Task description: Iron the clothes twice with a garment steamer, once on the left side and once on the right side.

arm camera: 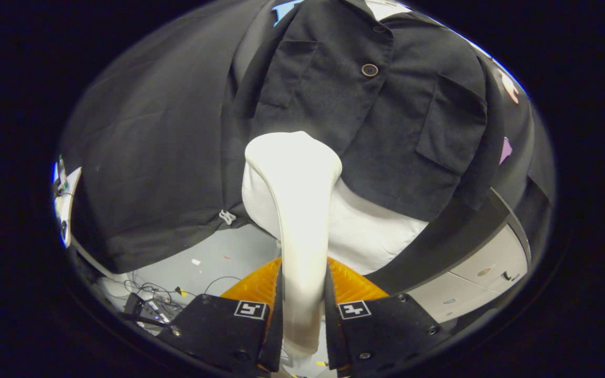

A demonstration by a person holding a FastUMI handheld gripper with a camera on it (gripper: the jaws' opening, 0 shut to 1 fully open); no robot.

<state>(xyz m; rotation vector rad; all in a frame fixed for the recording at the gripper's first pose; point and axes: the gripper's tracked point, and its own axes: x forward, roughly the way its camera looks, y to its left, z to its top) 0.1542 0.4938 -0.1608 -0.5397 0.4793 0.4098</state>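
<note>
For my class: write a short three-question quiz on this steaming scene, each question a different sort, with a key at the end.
1. True or false: the gripper is open with nothing between its fingers.
2. Multiple choice: the steamer head sits at the dark jacket's A) collar, B) lower hem, C) shoulder.
3. Fill in: a white garment hangs below the jacket's hem, beside the steamer's ____.

Key
1. False: both fingers press on the steamer's white handle.
2. B: the head is at the lower hem, below the button and between the two pockets.
3. Head.
</note>
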